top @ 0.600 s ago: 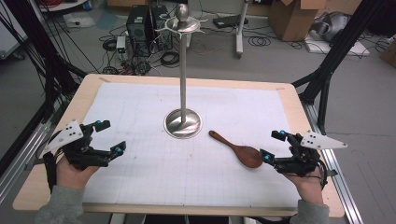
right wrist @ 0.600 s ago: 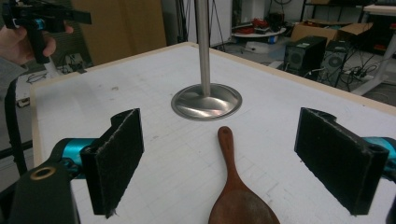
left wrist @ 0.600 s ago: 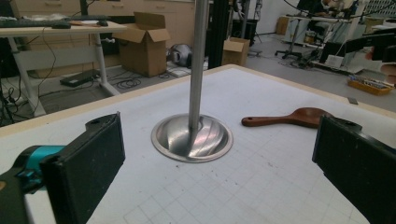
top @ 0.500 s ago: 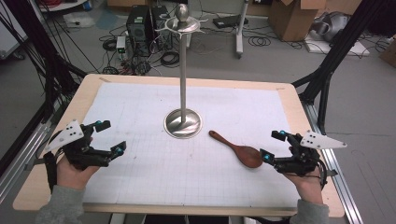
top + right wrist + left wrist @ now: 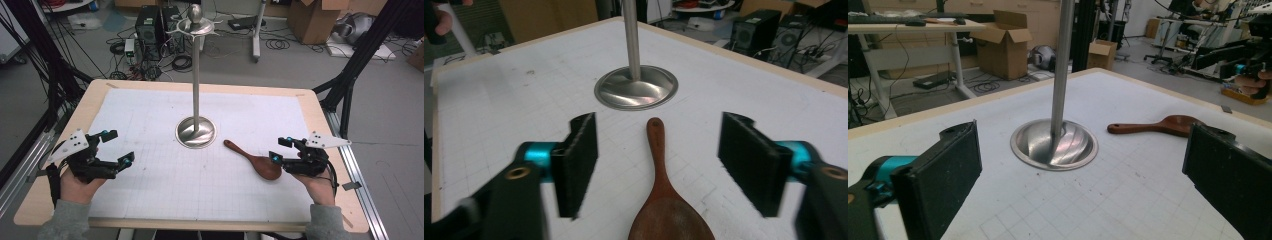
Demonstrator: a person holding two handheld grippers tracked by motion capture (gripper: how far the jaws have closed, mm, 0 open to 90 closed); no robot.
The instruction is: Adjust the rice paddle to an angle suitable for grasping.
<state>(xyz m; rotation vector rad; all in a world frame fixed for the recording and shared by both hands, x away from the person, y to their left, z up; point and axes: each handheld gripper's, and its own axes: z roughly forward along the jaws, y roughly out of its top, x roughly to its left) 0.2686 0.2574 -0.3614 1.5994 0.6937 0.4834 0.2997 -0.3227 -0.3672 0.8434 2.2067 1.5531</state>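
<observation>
A brown wooden spoon (image 5: 255,161) lies flat on the white gridded mat, handle pointing toward the metal stand (image 5: 195,131). The stand is a round steel base with a tall pole and hooks at its top (image 5: 195,25). My right gripper (image 5: 280,150) stands open just right of the spoon's bowl; in the right gripper view the spoon (image 5: 664,195) lies between the spread jaws, untouched. My left gripper (image 5: 118,147) is open at the mat's left side, empty, facing the stand's base (image 5: 1055,144) and the spoon (image 5: 1160,126).
The mat (image 5: 150,115) covers a wooden table (image 5: 90,100) with edges all round. Black frame legs (image 5: 350,75) stand at the far corners. Boxes, cables and computers sit on the floor beyond the table.
</observation>
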